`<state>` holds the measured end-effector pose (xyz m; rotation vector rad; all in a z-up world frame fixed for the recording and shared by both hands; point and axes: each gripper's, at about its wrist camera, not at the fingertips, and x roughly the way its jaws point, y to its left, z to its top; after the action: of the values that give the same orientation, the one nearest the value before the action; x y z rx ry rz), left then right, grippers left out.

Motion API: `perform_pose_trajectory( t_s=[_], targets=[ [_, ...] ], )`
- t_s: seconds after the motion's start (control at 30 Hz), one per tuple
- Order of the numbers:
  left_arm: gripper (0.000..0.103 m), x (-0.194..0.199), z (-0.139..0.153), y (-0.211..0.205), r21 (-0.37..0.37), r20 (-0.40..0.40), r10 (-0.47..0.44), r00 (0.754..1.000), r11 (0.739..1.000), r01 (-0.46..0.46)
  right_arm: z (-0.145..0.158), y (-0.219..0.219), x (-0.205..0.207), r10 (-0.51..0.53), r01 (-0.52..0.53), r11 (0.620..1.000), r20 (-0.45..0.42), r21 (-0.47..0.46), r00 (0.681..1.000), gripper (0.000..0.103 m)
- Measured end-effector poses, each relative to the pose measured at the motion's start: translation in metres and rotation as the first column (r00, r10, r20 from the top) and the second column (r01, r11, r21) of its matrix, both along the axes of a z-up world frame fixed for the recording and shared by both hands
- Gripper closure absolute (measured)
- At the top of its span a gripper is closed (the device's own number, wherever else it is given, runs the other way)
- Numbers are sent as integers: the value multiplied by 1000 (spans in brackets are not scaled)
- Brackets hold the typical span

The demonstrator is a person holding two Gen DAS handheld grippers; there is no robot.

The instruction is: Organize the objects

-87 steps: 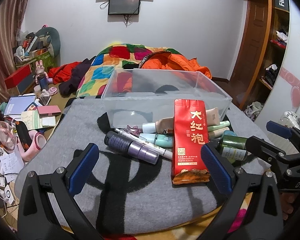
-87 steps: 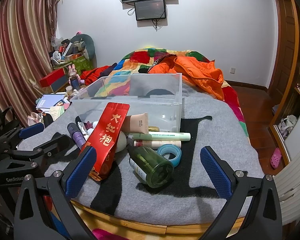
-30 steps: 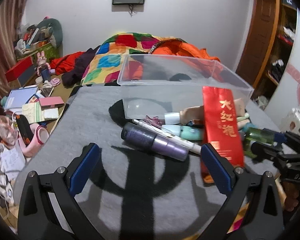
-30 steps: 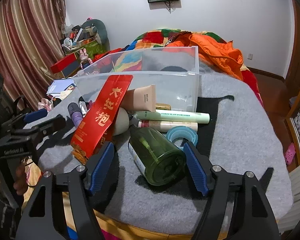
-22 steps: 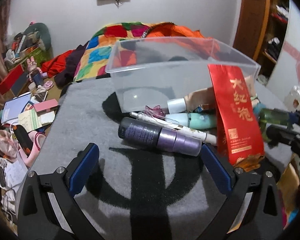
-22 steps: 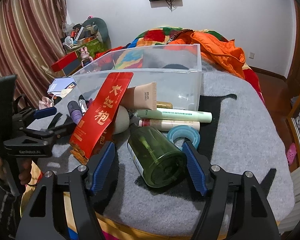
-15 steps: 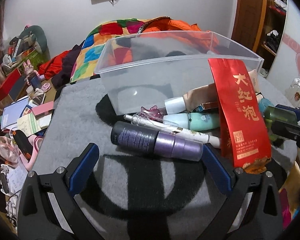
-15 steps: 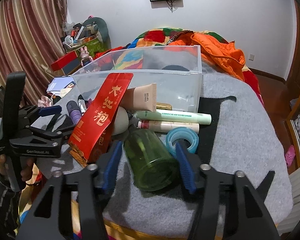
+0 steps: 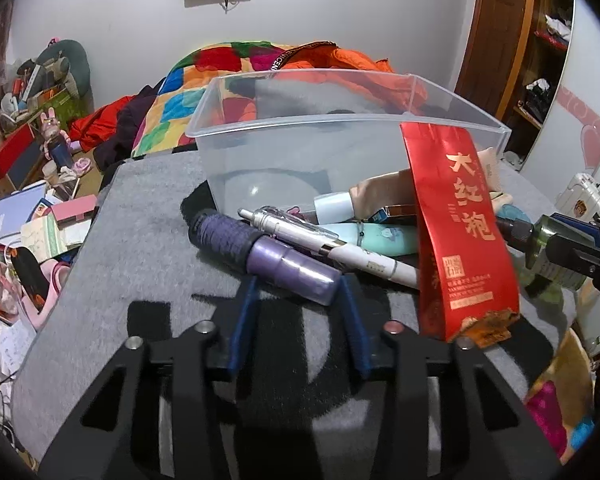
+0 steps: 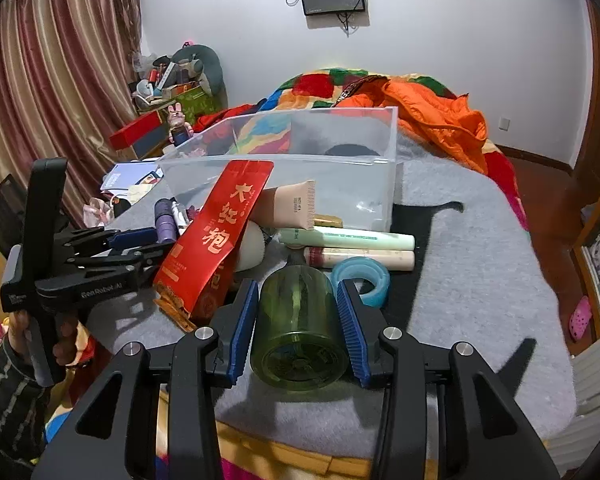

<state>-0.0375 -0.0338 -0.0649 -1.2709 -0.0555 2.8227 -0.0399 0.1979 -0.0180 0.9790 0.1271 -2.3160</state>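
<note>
The left gripper (image 9: pixel 296 280) is closed on the purple bottle (image 9: pixel 260 254), its blue pads pressed against both sides of the lighter lilac end. The bottle lies on the grey blanket (image 9: pixel 140 264) of the bed, its long axis running diagonally from the gripper up and leftward, dark ribbed cap pointing toward the near left corner of the clear plastic bin (image 9: pixel 300 160). A white pen (image 9: pixel 328 246) lies just beside it, roughly parallel.

The right gripper (image 10: pixel 296 300) is clamped on the green bottle (image 10: pixel 298 320), pads against its flanks. The bottle's round base faces the camera, so its long axis runs straight away toward the bin, neck end hidden in this view. The left wrist view shows what that view hides: the bottle's dark neck (image 9: pixel 514 226) pointing leftward behind the red tea packet (image 9: pixel 456 232).

The packet leans upright against the bin's front wall, between the two bottles. Only the right wrist view shows the blue tape roll (image 10: pixel 364 276) just beside the green bottle, and two pale tubes (image 10: pixel 352 246) lying crosswise in front of the bin. A beige tube (image 10: pixel 292 204) rests against the bin wall.
</note>
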Motion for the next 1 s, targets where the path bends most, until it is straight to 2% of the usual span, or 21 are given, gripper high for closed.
perform_pose_trajectory(
  t_s=[0.07, 0.23, 0.3, 0.33, 0.37, 0.47, 0.53, 0.6, 0.67, 0.77, 0.87, 1.0],
  targets=[
    [68, 5, 1, -1, 10, -1, -1, 1000, 1000, 1, 2, 3, 2, -1, 1, 1000, -5, 5, 1000, 65],
    [68, 25, 12, -7, 62, -13, -24, 1000, 998, 25, 8, 10, 5, -10, 10, 1000, -13, -5, 1000, 65],
    [55, 28, 17, -11, 63, -11, -19, 1000, 998, 20, 11, 13, 5, -14, 14, 1000, -19, -15, 1000, 65],
    [39, 29, 21, -13, 51, -16, -3, 1000, 999, 4, 14, 15, 5, -19, 18, 1000, -23, -22, 1000, 65],
    [30, 29, 24, -15, 37, -27, 10, 1000, 999, -9, 16, 16, 5, -22, 21, 999, -27, -29, 999, 65],
    [18, 16, 32, -20, 0, -29, 38, 999, 999, -38, 22, 17, 5, -27, 25, 998, -41, -50, 999, 65],
    [7, 3, 33, -21, -20, -34, 5, 999, 1000, -5, 26, 17, 5, -24, 21, 998, -47, -62, 999, 65],
    [6, -12, 28, -19, -79, -13, -33, 999, 996, 32, 27, 16, 5, -21, 18, 998, -50, -64, 999, 65],
    [6, -21, 21, -18, -108, 17, -76, 997, 991, 77, 28, 15, 6, -16, 13, 998, -52, -64, 999, 65],
    [6, -30, 8, -19, -86, 81, -135, 988, 986, 142, 26, 16, 7, -18, 15, 998, -52, -56, 999, 65],
    [6, -31, 0, -15, -83, 110, -167, 980, 981, 177, 24, 18, 3, -24, 22, 998, -41, -51, 999, 65],
    [8, -28, 1, -10, -104, 92, -176, 980, 977, 186, 26, 18, -3, -28, 26, 998, -36, -57, 999, 65]
  ],
)
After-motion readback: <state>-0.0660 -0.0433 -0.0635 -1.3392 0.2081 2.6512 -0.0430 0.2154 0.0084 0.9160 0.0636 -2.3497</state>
